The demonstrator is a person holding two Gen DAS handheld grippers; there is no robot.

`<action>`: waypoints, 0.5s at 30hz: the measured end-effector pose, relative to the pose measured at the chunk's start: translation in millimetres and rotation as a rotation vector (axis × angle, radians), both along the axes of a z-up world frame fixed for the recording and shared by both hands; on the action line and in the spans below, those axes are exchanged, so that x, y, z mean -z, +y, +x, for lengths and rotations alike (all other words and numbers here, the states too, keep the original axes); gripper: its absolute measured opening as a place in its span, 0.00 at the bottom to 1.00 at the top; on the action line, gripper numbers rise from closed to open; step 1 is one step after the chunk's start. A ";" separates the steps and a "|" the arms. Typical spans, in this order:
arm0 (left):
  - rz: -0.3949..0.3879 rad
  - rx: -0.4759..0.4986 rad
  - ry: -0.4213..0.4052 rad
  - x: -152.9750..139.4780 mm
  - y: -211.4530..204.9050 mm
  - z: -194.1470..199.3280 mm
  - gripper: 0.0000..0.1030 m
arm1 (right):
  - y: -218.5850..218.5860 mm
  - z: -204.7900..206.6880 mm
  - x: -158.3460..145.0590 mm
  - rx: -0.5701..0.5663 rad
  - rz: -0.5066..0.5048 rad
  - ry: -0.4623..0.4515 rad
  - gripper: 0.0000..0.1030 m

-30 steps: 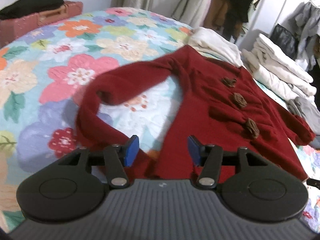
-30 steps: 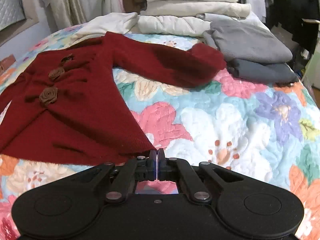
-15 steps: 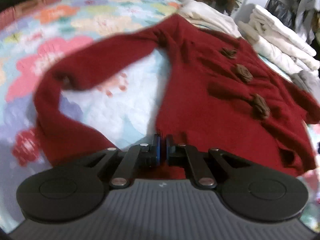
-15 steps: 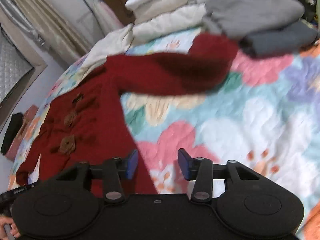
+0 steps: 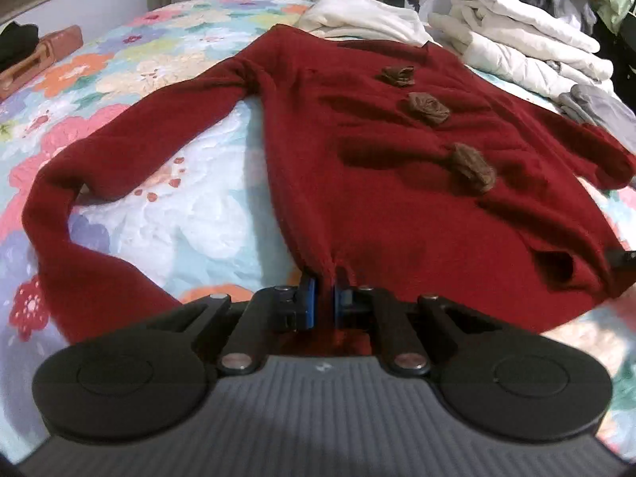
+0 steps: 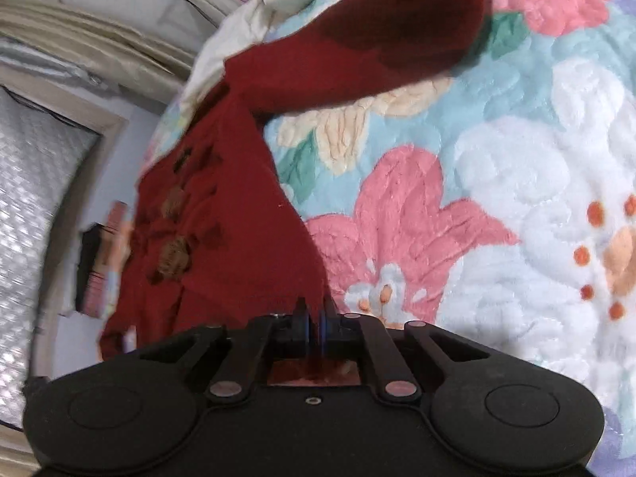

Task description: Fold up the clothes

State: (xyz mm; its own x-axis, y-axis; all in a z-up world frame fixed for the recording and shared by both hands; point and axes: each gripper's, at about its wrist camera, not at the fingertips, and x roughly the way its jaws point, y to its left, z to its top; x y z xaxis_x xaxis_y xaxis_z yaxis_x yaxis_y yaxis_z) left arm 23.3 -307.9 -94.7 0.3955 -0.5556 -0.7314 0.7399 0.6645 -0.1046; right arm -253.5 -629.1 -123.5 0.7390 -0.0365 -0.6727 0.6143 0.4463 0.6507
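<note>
A dark red sweater with three brown fabric rosettes lies face up and spread out on the floral quilt. Its left sleeve bends back towards me. My left gripper is shut on the hem at the sweater's lower left corner, and red cloth bunches between the blue pads. In the right wrist view the sweater appears tilted, its other sleeve stretched across the quilt. The jaws of my right gripper are closing on the lower right corner of the hem, with red fabric pinched between them.
A stack of folded white clothes and a grey folded piece sit at the bed's far right. A cream garment lies just beyond the sweater's collar. A brown case rests at the far left. Open quilt lies right of the sweater.
Both grippers came down to the sweater's hem. The left one closed on its corner first. The right one opened, rolled, and then closed on the opposite corner.
</note>
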 end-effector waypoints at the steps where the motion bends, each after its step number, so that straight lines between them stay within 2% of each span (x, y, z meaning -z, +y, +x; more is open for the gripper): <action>1: -0.016 -0.012 0.000 -7.3 4.8 0.0 0.07 | 4.3 4.0 -9.2 -0.012 -0.041 0.009 0.07; 2: -0.043 -0.028 0.007 -15.3 11.9 1.6 0.07 | 6.5 4.3 -17.6 -0.033 -0.052 -0.011 0.07; 3: -0.101 -0.063 0.047 -25.7 25.6 6.2 0.07 | 7.7 0.7 -27.8 -0.057 -0.028 -0.076 0.07; 6: -0.319 -0.178 0.197 -60.3 78.4 19.8 0.07 | 8.0 -18.7 -56.5 -0.100 0.057 -0.277 0.07; 7: -0.369 -0.195 0.204 -72.1 94.0 18.1 0.06 | 8.2 -26.0 -61.3 -0.103 0.079 -0.325 0.07; 8: -0.376 -0.197 0.209 -77.6 101.8 13.9 0.07 | 9.7 -31.5 -62.9 -0.110 0.095 -0.322 0.07; 9: -0.365 -0.192 0.220 -79.7 106.4 9.2 0.07 | 11.3 -37.1 -64.4 -0.118 0.110 -0.319 0.07; 11: -0.309 -0.189 0.298 -60.7 104.1 1.4 0.07 | 18.3 -42.2 -55.0 -0.131 0.050 -0.174 0.07; 12: -0.251 -0.192 0.337 -43.7 98.3 -2.9 0.07 | 21.2 -44.6 -48.3 -0.129 0.018 -0.102 0.07; 13: -0.185 -0.197 0.359 -26.4 90.6 -5.7 0.07 | 22.3 -47.7 -38.7 -0.118 0.014 -0.067 0.07; 15: -0.096 -0.198 0.363 -6.3 78.5 -8.0 0.07 | 19.7 -56.6 -24.4 -0.082 0.035 -0.080 0.07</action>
